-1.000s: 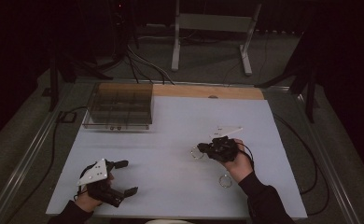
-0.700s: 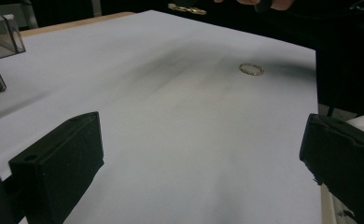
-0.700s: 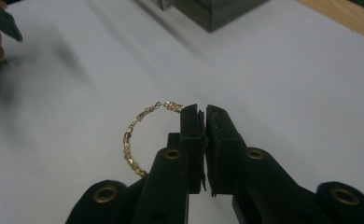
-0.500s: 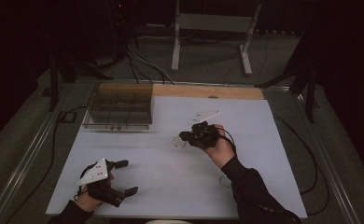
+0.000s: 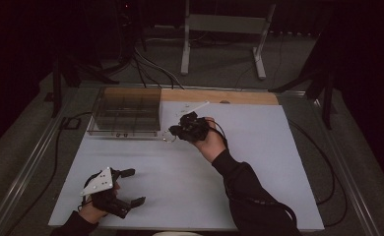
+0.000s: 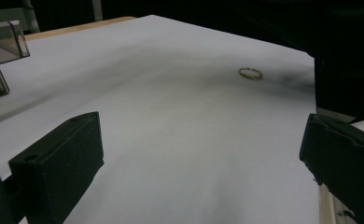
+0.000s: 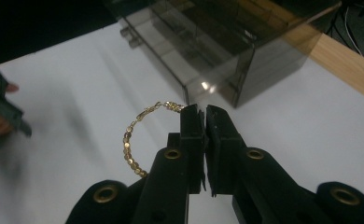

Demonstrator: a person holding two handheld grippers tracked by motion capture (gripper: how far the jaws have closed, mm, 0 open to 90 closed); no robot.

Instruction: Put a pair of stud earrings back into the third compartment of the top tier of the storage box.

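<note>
My right gripper point(image 5: 175, 131) hovers above the white table, just right of the clear compartment box point(image 5: 126, 115). Its jaws are shut on a gold beaded bracelet point(image 7: 129, 142), which curves out to the left of the fingertips point(image 7: 192, 116) in the right gripper view. The bracelet point(image 5: 168, 138) dangles by the box's near right corner. The box point(image 7: 208, 42) lies close ahead of the right gripper point(image 7: 205, 112). My left gripper point(image 5: 133, 187) rests open at the table's near left, nothing between its jaws. A second gold bracelet point(image 6: 250, 73) lies flat on the table, far ahead of the left gripper point(image 6: 201, 135).
The white sheet point(image 5: 278, 162) covers the table, with a wooden strip point(image 5: 219, 96) along its far edge. Cables point(image 5: 323, 196) run beside the table on the right. A metal stand point(image 5: 224, 29) is on the floor beyond.
The right gripper has carried the bracelet leftward and farther from the person, rising a little, up to the box's right side. The left gripper has stayed put.
</note>
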